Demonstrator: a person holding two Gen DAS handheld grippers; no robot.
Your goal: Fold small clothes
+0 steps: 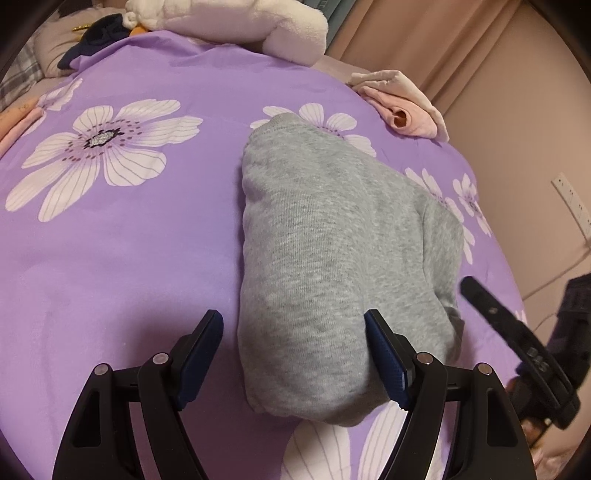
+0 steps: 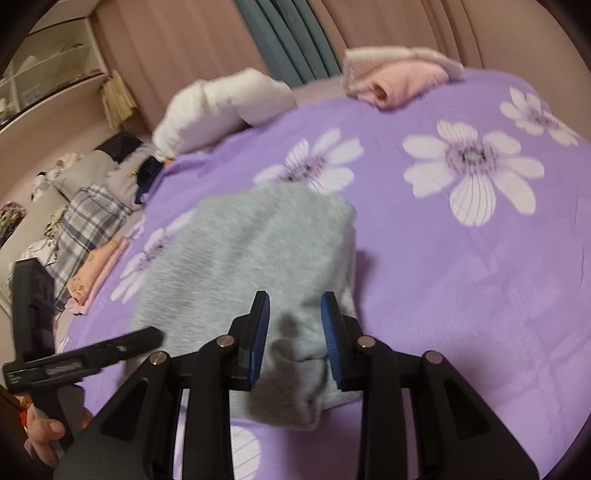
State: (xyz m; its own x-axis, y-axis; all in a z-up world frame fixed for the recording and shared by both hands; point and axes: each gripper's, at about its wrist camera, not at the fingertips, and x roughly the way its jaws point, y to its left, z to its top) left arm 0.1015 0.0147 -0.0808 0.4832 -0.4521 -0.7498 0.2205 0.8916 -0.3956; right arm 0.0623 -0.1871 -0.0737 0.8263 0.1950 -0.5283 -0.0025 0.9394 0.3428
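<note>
A folded grey sweatshirt lies on the purple flowered bedspread. My left gripper stands open across the garment's near end; one blue pad rests against the cloth and the other hangs over bare bedspread. My right gripper is shut on a bunched fold at the sweatshirt's near corner, with grey cloth filling the gap between its pads. Each gripper shows at the edge of the other's view: the right gripper and the left gripper, the latter held by a hand.
Folded pink clothes sit at the bed's far edge. A white plush toy lies at the head of the bed. Orange and pink folded items and a plaid cloth lie along the left side. Curtains hang behind.
</note>
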